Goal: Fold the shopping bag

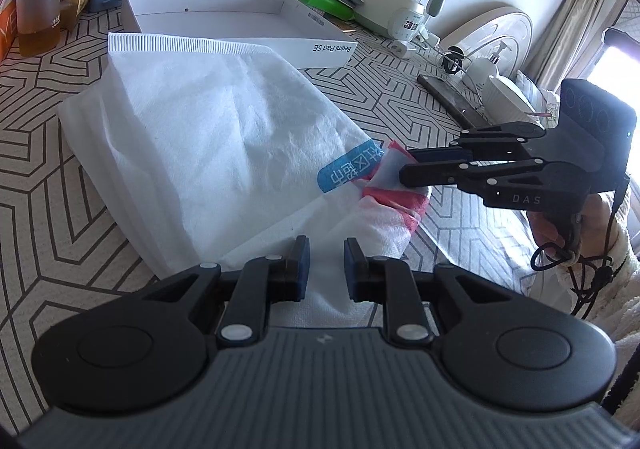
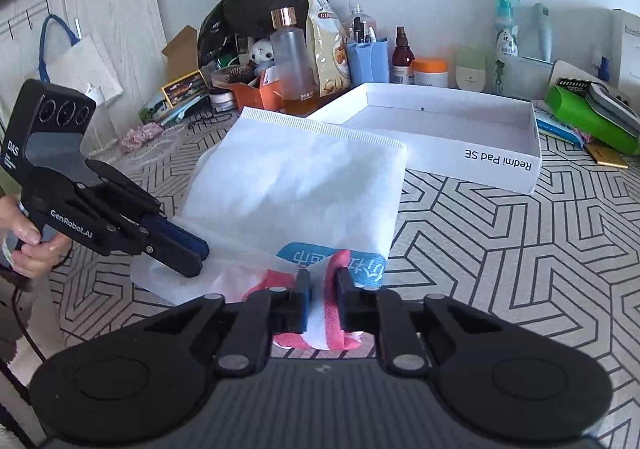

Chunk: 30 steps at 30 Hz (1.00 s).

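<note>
Shopping bag flat on the bench, both grippers at its near edge

The white shopping bag (image 2: 296,185) lies on the patterned bench (image 2: 500,249). The right gripper (image 2: 322,289) has its jaws clenched on the pink-and-white handle (bunched at 6 o'clock). The left gripper (image 1: 325,263), jaws slightly parted, straddles fabric at 6 o'clock, pads not visibly pressing.
</note>
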### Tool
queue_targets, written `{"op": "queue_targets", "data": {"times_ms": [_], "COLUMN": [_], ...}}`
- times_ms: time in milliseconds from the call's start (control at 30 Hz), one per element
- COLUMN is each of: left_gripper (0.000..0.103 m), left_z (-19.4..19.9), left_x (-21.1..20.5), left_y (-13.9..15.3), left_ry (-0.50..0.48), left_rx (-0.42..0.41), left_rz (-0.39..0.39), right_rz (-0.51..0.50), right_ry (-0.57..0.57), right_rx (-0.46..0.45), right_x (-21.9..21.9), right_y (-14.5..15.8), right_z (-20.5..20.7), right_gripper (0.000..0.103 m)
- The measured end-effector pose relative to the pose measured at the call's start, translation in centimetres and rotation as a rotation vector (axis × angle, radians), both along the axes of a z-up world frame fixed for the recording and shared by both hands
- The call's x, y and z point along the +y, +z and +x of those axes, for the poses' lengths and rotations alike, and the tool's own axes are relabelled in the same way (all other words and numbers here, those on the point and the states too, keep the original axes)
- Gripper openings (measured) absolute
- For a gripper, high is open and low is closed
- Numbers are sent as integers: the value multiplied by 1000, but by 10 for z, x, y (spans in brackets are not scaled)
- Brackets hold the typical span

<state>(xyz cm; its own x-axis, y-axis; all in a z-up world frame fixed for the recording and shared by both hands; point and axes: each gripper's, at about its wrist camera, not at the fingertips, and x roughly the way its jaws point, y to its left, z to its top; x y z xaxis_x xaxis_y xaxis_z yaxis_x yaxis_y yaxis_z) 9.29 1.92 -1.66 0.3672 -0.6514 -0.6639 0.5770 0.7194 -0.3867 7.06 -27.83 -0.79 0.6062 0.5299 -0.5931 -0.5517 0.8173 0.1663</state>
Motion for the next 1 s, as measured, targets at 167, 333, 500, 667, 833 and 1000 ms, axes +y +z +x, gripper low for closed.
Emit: {"op": "queue_targets", "data": {"times_ms": [167, 333, 500, 667, 833, 1000], "left_gripper": [19, 19, 19, 19, 19, 19], "left_z": [1, 1, 7, 13, 9, 19], "left_x": [2, 4, 6, 8, 6, 11], "left_y": [0, -1, -1, -3, -2, -3], "left_ry": [-1, -2, -6, 2, 9, -15], "left_rx": [-1, -2, 32, 82, 72, 123], "left_rz": [9, 6, -7, -28, -19, -41], "right_rz": [-16, -127, -85, -248, -447, -597], "right_ry": [-62, -226, -20, 329, 402, 478], "right_rx": [-1, -40, -139, -272, -375, -379], "right_x": [-6, -18, -18, 33, 73, 87], "right_y": [-5, -13, 6, 13, 1, -11], "right_z": [-5, -3, -28, -64, -69, -55], "right_gripper": [4, 0, 15, 51, 43, 43]}}
